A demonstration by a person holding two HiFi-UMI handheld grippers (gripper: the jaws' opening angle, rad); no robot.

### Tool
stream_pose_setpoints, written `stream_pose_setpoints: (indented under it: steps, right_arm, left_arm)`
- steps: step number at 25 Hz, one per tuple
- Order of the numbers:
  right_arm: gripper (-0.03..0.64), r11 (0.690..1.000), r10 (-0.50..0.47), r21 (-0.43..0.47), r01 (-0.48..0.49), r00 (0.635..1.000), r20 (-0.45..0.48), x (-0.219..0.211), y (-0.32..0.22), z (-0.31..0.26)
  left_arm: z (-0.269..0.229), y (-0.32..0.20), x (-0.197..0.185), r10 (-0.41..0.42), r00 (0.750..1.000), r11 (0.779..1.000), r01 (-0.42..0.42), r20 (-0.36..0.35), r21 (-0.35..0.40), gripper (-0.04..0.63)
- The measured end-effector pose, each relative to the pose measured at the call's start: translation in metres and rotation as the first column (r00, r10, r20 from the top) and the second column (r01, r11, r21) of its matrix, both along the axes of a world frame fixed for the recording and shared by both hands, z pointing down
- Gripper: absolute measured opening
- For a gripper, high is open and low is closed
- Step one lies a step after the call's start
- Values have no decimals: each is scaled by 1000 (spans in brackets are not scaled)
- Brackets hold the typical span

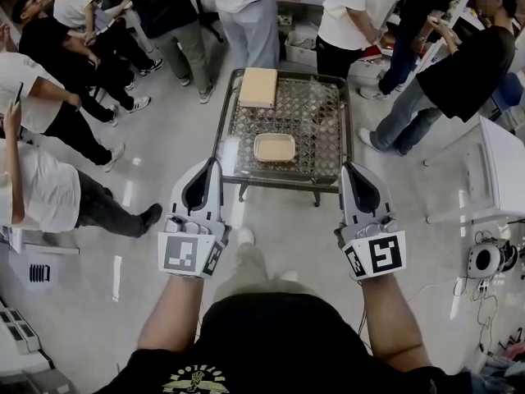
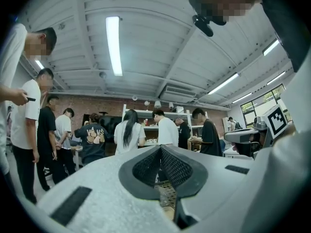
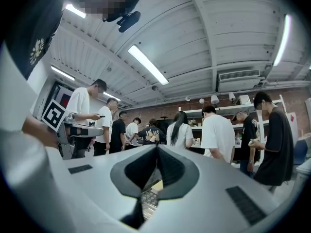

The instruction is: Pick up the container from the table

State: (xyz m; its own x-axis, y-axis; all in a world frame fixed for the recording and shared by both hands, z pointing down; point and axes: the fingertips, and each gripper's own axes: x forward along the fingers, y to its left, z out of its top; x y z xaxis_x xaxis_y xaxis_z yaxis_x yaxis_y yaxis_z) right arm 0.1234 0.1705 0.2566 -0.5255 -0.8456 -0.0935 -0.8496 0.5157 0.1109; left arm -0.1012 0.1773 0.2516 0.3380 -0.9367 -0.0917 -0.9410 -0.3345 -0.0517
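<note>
Both tools are level, out in front. The left tool has its jaws pressed together on nothing, and the right tool is clenched and empty too. The container, a shallow pale tray, sits on the bench just inside its near edge, about mid-width. It is well apart from the tan box at the far left corner. A strip of pale floor lies between the tools and that near edge. People crowd the far side and the left, and one stands near the bench's right corner. A white cabinet stands at the right.
</note>
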Motion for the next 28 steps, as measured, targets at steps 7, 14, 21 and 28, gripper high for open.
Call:
stream_pose_setpoints:
  steps: [7, 14, 21, 28]
  right_arm:
    - [11, 1000, 17, -13, -17, 1000, -9, -17, -26, 1]
    - [11, 998, 57, -33, -57, 998, 1, -30, -63, 7]
    - [11, 994, 96, -49, -96, 995, 1, -46, -110, 16]
    - [11, 988, 139, -70, -139, 990, -6, -56, -147, 23]
  left_arm:
    - [0, -33, -18, 14, 1000, 1000, -14, 2, -1, 5]
    - [14, -77, -23, 74, 997, 996, -74, -1, -43, 5]
    - [25, -129, -40, 104, 995, 992, -104, -8, -71, 5]
    - [39, -170, -58, 119, 993, 986, -120, -16, -113, 5]
